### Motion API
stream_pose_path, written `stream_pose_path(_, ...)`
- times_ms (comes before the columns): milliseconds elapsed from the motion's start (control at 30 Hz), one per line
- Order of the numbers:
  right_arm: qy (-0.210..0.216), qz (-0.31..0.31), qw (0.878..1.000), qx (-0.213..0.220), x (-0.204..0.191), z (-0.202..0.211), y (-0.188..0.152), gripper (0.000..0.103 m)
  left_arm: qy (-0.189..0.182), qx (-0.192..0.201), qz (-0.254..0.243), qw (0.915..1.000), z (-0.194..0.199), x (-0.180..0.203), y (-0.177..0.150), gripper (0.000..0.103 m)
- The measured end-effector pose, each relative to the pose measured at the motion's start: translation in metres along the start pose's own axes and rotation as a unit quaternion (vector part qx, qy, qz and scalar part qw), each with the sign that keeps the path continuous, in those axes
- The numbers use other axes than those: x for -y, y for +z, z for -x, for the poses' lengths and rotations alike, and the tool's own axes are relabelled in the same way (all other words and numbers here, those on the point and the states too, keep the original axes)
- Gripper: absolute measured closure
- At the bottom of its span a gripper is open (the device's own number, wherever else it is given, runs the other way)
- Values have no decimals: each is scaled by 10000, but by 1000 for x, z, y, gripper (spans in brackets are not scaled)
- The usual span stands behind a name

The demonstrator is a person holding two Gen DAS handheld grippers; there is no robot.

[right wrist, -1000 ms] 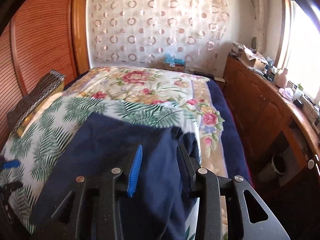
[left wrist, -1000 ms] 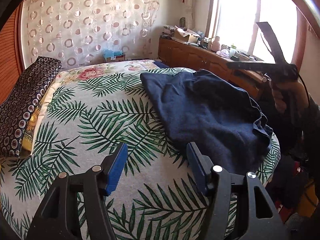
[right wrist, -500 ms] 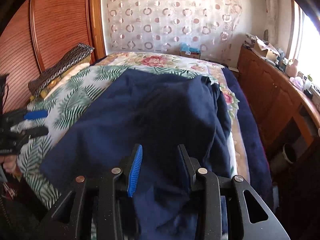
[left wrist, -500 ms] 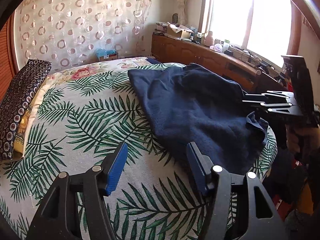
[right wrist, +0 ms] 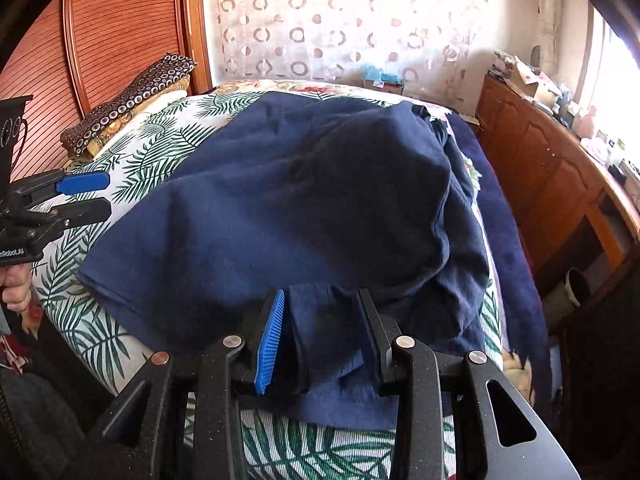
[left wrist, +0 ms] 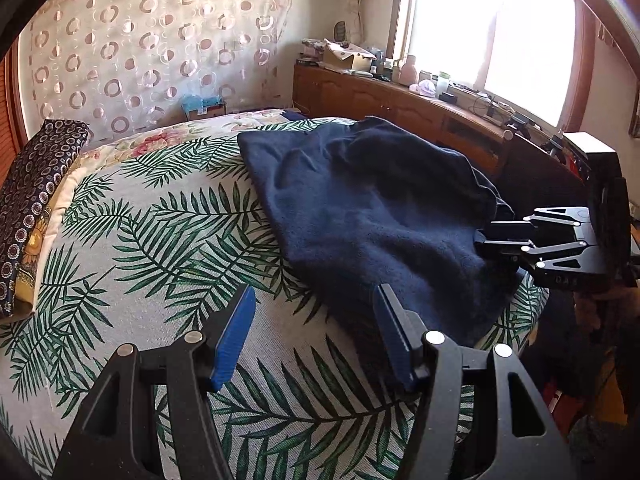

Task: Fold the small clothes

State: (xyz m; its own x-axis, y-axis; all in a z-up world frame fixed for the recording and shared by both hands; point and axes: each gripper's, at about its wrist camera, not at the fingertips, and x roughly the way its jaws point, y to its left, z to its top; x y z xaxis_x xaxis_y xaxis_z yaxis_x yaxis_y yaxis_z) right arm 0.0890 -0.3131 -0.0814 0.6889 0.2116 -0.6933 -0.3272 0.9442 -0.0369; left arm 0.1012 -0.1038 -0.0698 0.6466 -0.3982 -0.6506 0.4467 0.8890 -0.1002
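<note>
A navy garment (left wrist: 368, 216) lies rumpled and partly doubled over on the palm-leaf bedspread (left wrist: 152, 264). My right gripper (right wrist: 320, 304) is at the garment's near edge, shut on a bunched fold of the navy fabric (right wrist: 320, 332). From the left wrist view it (left wrist: 482, 236) comes in from the right, low over the bed's edge. My left gripper (left wrist: 314, 300) hovers open over the bedspread, and its right finger is close to the garment's left border. Only bedspread and that border show between its pads. In the right wrist view it (right wrist: 109, 194) is at the far left.
A dark patterned pillow (left wrist: 36, 200) lies along the headboard side. A wooden sideboard (left wrist: 400, 100) cluttered with boxes and bottles runs under the window. A bin (right wrist: 572, 292) stands on the floor beside the bed. A person's hand (right wrist: 16, 292) holds the left gripper's handle.
My right gripper came down from high above the bed to the near edge, bringing the navy fabric with it. The garment now lies flatter, doubled over. My left gripper shifted only slightly.
</note>
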Motion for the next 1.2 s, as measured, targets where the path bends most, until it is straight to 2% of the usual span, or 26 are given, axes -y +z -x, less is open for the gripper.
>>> stream_pose_path(33, -36, 8, 10000, -25, 1, 1, -1, 66, -7, -7, -1, 10000, -1, 0, 0, 41)
stream_pose_path(133, -11, -1, 10000, -57, 5, 3, -3, 93, -36, -25, 2, 10000, -2, 2, -1, 41)
stream_pose_path(167, 14, -9, 10000, -48, 6, 4, -4, 97, -51, -31, -2, 10000, -3, 3, -2, 41)
stream_pose_path(367, 60, -202, 9996, 174, 14, 30, -15, 98, -68, -57, -52, 9999, -4, 8, -2, 41)
stream_pose_path(533, -289, -374, 9988, -105, 27, 41, -31, 98, -90, -73, -37, 9999, -6, 8, -2, 41)
stream_pose_path(700, -832, -670, 9943, -38, 30, 45, -37, 98, -100, -102, -113, 9998, -8, 14, -1, 41)
stream_pose_path(767, -910, -809, 9925, 130, 31, 50, -36, 83, -95, -109, -115, 9998, -9, 14, -1, 41)
stream_pose_path(867, -859, -968, 9905, 462, 34, 58, -34, 71, -95, -130, -91, 9998, -10, 14, -1, 41)
stream_pose_path(967, -846, -991, 9900, 535, 34, 56, -32, 61, -78, -140, -108, 9998, -10, 15, -2, 41)
stream_pose_path(1200, -556, -986, 9885, 998, 24, 63, -25, 61, -76, -157, -137, 9998, -12, 16, -1, 41)
